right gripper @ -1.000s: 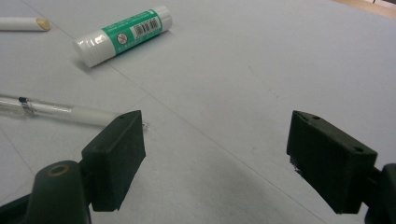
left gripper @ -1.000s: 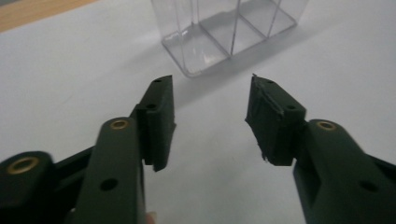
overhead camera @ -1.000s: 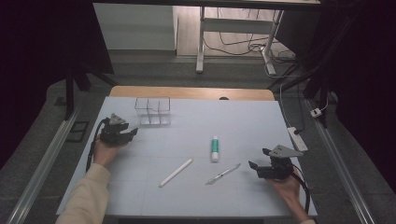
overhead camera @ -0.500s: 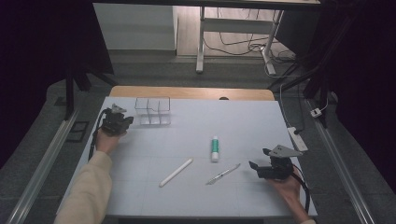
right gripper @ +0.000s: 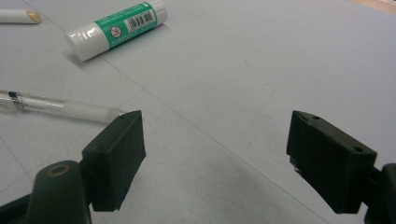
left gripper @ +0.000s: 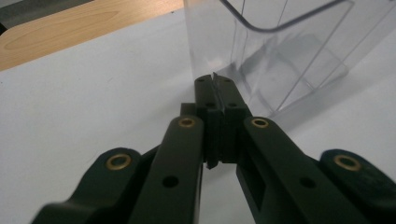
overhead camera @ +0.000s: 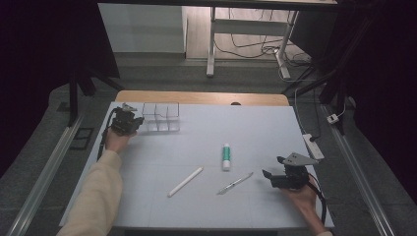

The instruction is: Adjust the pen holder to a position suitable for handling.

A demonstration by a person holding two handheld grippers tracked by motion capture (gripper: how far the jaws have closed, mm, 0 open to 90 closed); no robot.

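Left gripper (left gripper: 218, 86): fingers pressed together, tips right at the near wall of the clear organizer (left gripper: 280, 51); whether a thin edge is pinched between them cannot be told. The organizer stands upright at the tabletop's (overhead camera: 246, 128) far-left corner, probably being steadied or dragged. Right gripper (right gripper: 215, 154): fingers spread wide, empty, low over the tabletop, likely waiting. Just beyond lies a clear pen (right gripper: 56, 108); farther off a green glue stick (right gripper: 116, 28) and a white stick (overhead camera: 185, 181).
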